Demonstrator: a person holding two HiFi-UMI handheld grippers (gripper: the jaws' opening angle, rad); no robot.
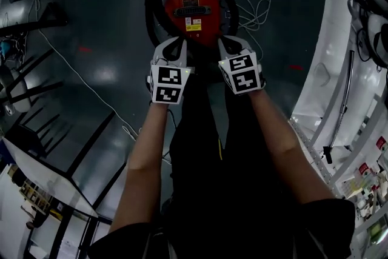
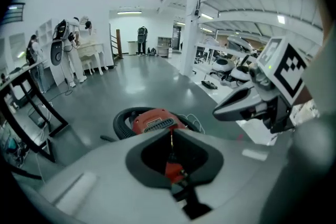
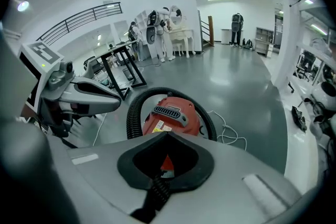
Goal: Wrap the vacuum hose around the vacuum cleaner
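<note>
Vac cleaner (image 1: 194, 9) sits on dark glossy floor (image 1: 103, 33), centre of head view, just far of both grippers. Body is a round orange-red drum w/ a grey vented grille (image 3: 170, 113) across the top and a yellow-white label (image 1: 194, 25) on its near side. Black ribbed hose (image 1: 151, 9) loops round it: up the left side, over the far side, down the right, lying close to the drum. One black end trails off to the far left. Thin white cord (image 1: 251, 3) lies in loose tangles on the floor right of the vac; can't tell if it touches the hose.

L gripper (image 1: 180, 41) and R gripper (image 1: 228, 39) are held side by side, apart, above the vac's near edge, both pointing away from the person and tilted down. Marker cubes (image 1: 168, 85) face up toward the head cam. Bare forearms (image 1: 145, 154) stretch out approx parallel, the left one angled slightly inward.

L gripper: jaws together at the tips, nothing pinched. Only red of the vac shows through the window behind the tips. R gripper: jaws also closed tip to tip, holding nothing. A short ribbed bit of hose shows through the gap behind its tips, but it looks to lie below, not in the grip. Each gripper view catches the other gripper off to one side.
</note>
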